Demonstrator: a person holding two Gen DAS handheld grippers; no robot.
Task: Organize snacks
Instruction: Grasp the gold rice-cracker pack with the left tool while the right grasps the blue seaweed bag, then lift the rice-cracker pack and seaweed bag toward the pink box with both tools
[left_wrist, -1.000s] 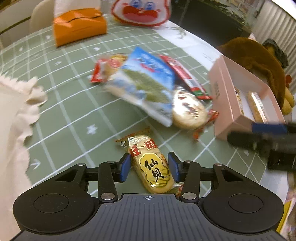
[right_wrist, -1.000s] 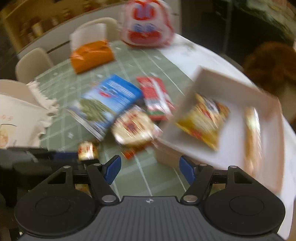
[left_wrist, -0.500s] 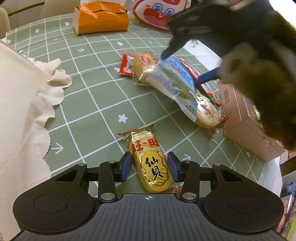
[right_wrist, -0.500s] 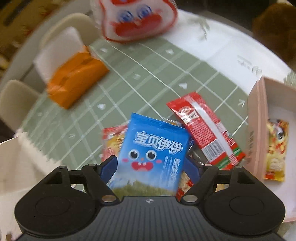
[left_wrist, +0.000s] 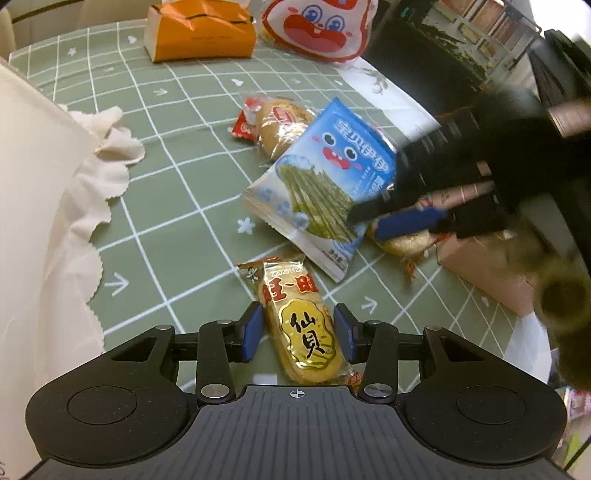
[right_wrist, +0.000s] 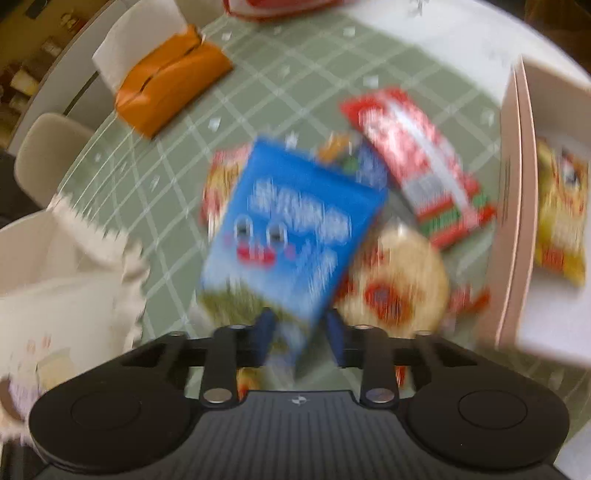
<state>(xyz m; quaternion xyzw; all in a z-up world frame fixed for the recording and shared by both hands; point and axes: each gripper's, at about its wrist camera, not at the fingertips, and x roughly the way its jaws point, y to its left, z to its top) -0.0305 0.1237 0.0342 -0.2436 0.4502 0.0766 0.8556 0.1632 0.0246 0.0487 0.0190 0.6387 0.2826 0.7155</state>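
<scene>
Snacks spread on green checked tablecloth (left_wrist: 155, 206). Gold rice cracker pack (left_wrist: 301, 328) flat between blue pads of left gripper (left_wrist: 298, 331), jaws apart, small gaps either side. Ahead and right of it, blue snack bag (left_wrist: 325, 188) with one edge raised, between closing jaws of right gripper (right_wrist: 301, 332); blurred, pads seemingly pressing. Right of that gripper, round cracker pack (right_wrist: 399, 280), red wrapper (right_wrist: 417, 162), pink box (right_wrist: 513, 206) holding yellow packet (right_wrist: 561, 210). Far ahead, orange tissue box (left_wrist: 199, 31).
</scene>
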